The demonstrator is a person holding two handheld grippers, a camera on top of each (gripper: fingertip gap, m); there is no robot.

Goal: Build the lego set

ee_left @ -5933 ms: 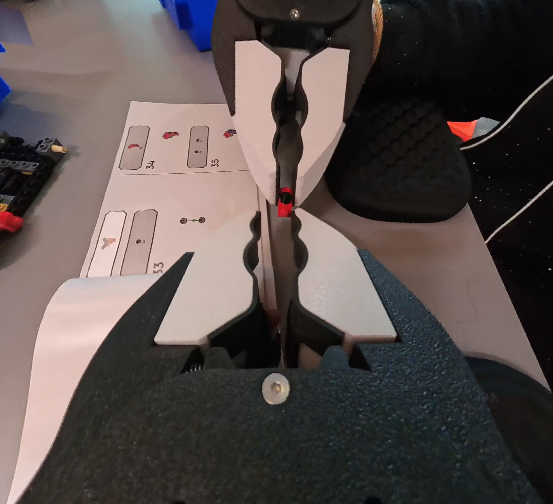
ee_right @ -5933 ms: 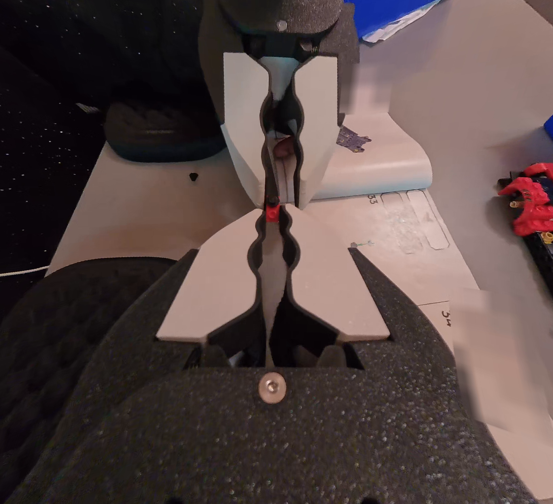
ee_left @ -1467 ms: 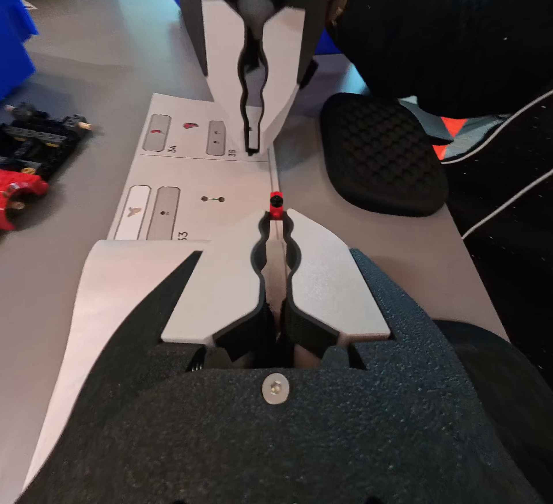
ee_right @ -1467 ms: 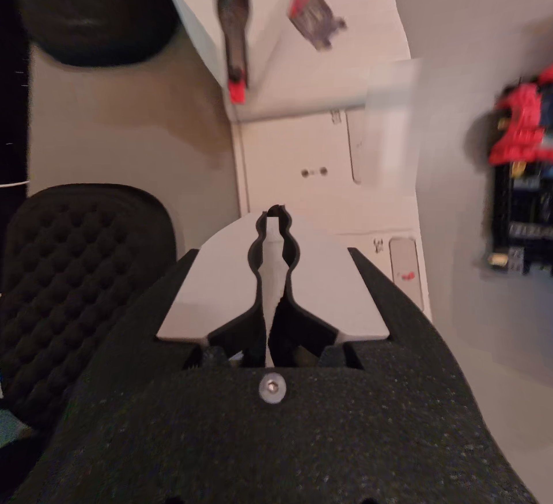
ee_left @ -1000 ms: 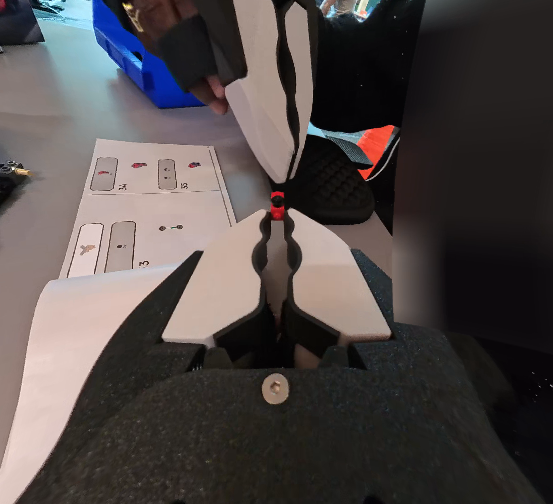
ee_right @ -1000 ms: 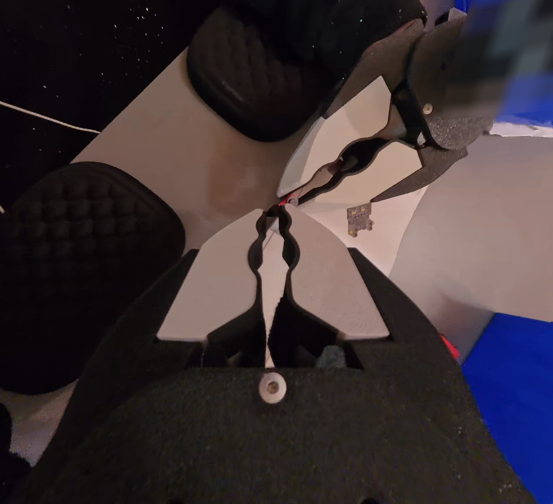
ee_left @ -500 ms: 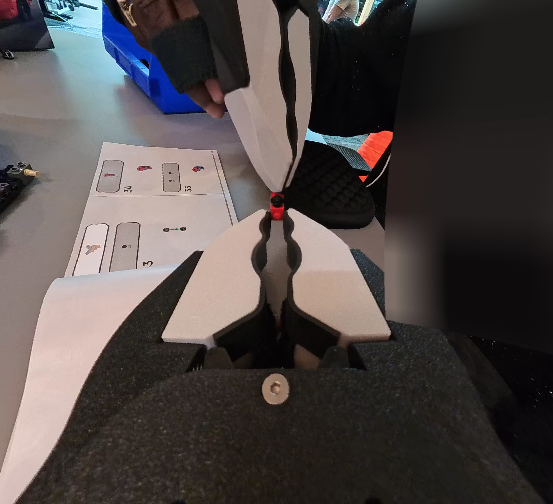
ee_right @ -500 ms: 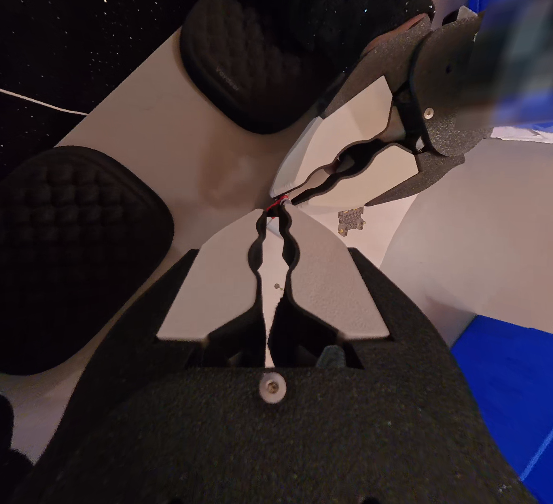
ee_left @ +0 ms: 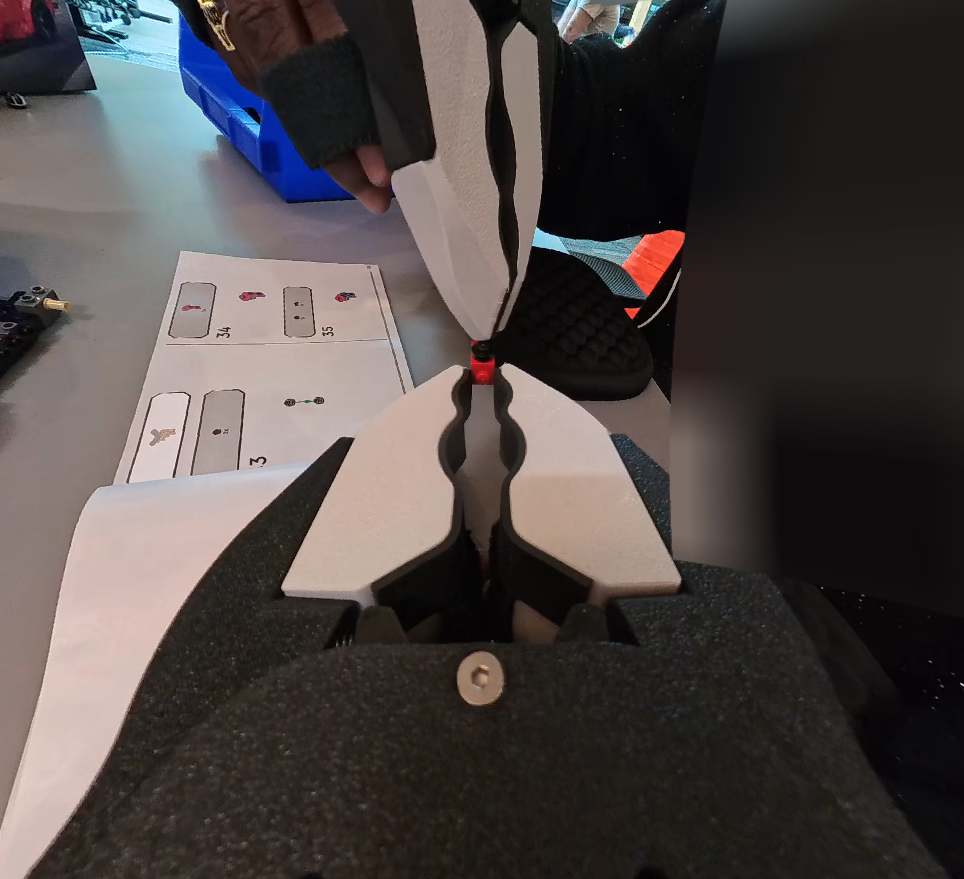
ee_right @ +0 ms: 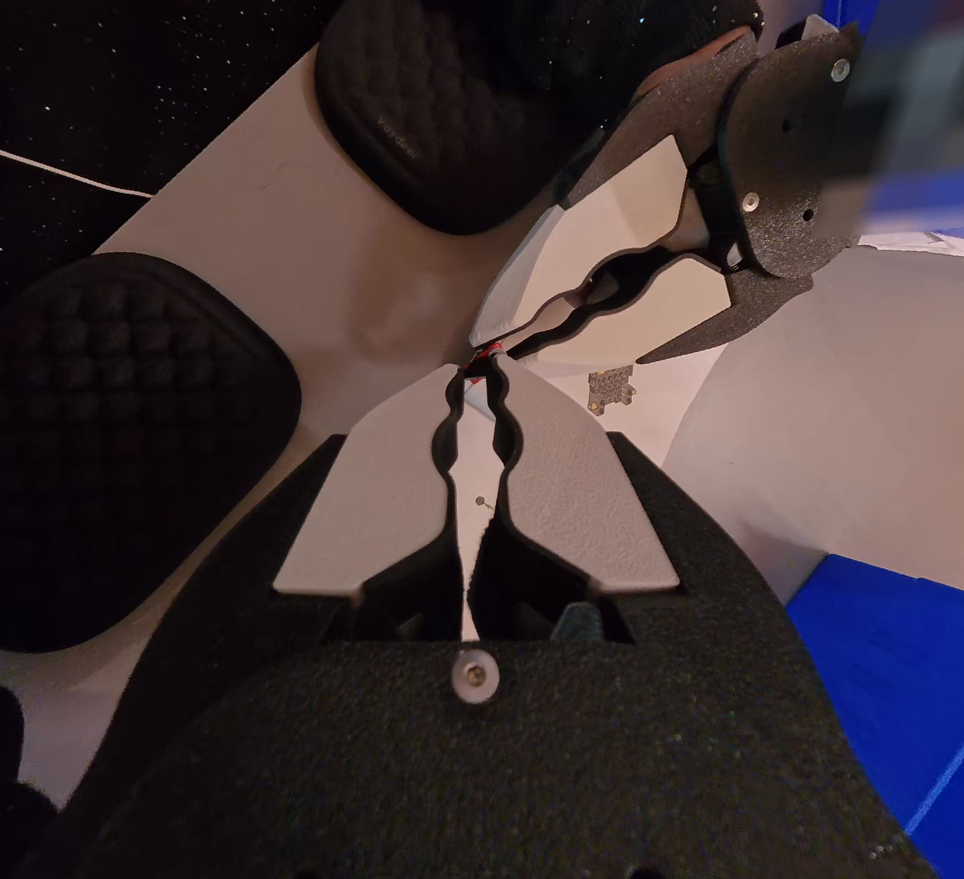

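Observation:
My left gripper (ee_left: 482, 376) is shut on a small red brick (ee_left: 482, 371) and holds it above the table edge. A small black round piece (ee_left: 483, 346) sits on top of the brick. My right gripper (ee_left: 494, 329) comes down from above with its jaws shut, and its tips pinch the black piece against the brick. In the right wrist view my right gripper (ee_right: 477, 368) meets the left gripper (ee_right: 498, 345) tip to tip, and only a sliver of the red brick (ee_right: 493, 348) shows between them.
An open instruction booklet (ee_left: 271, 374) lies on the grey table (ee_left: 104, 186). A blue bin (ee_left: 245, 123) stands behind it. A dark partial model (ee_left: 31, 311) is at the left edge. Black padded rests (ee_right: 130, 436) (ee_right: 417, 123) lie near the person's dark sleeve. Left tips and right tips are each some 20 cm from the dark partial model (ee_left: 31, 311).
My right gripper left the booklet area, swung up above my left gripper and came down until its tips met the top of the red brick. My left gripper kept hold of the brick.

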